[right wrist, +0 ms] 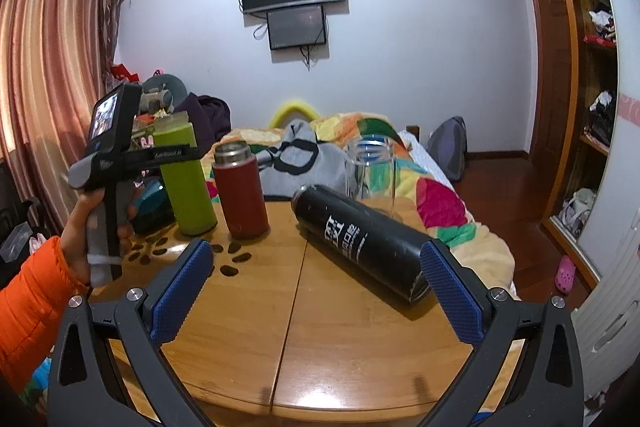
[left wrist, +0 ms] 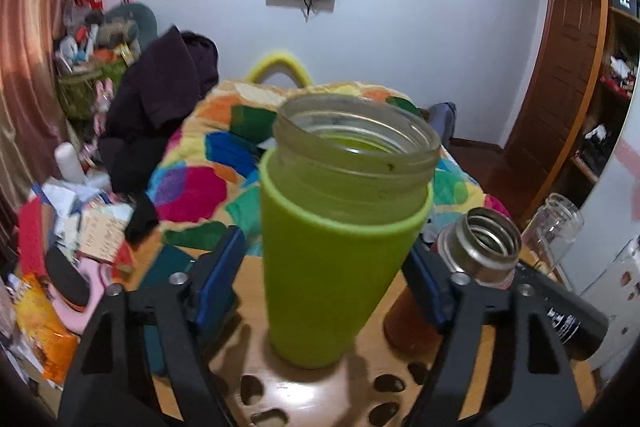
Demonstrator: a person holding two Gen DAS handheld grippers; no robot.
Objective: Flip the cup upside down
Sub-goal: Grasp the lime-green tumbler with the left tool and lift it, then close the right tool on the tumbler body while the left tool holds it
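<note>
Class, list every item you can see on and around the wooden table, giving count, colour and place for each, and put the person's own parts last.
green cup: one, lime green with clear threaded neck, upright on table's left side, mouth open upward
red flask: one, red with steel neck, upright right of the green cup
black flask: one, black with white print, lying on its side
clear bottle: one, transparent, upright at table's far edge
table: one, light wood, round
quilt: one, multicoloured, on bed behind
left gripper: black with blue pads, open around the green cup
right gripper: black with blue pads, open, near the black flask
</note>
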